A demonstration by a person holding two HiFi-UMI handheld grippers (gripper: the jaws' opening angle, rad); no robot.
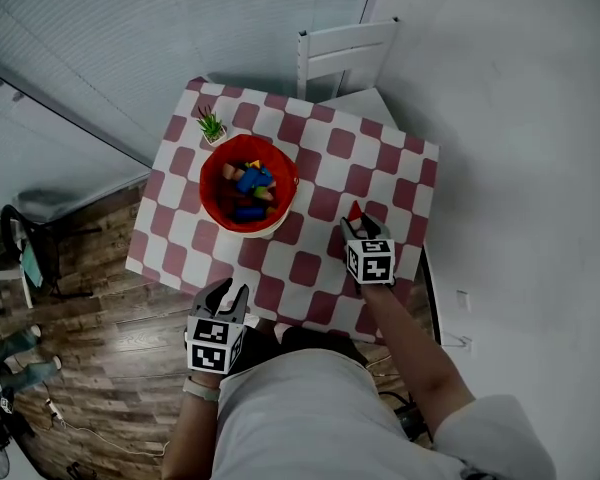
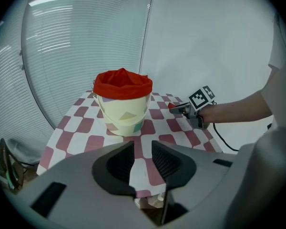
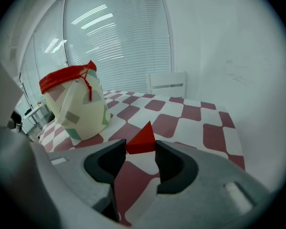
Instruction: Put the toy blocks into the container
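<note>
Wedge-shaped red block (image 3: 142,140), smooth-faced, is clamped between the right gripper (image 3: 140,150) jaws at frame centre. Left gripper (image 2: 142,161), lower centre, has its jaws slightly apart and empty. Cream container (image 1: 206,183) with red fabric liner stands upper left on the checked worktop (image 1: 380,168); its coloured blocks (image 1: 248,190) are indistinct.

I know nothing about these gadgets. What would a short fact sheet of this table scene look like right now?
table: covered by a red-and-white checked cloth
bucket: pale with a red lining, standing upright on the table
blocks: several coloured ones inside the bucket
right gripper: shut on a red triangular block
left gripper: jaws apart, nothing between them, held by the table's near edge
plant: small pot beside the bucket
chair: white, at the table's far side
</note>
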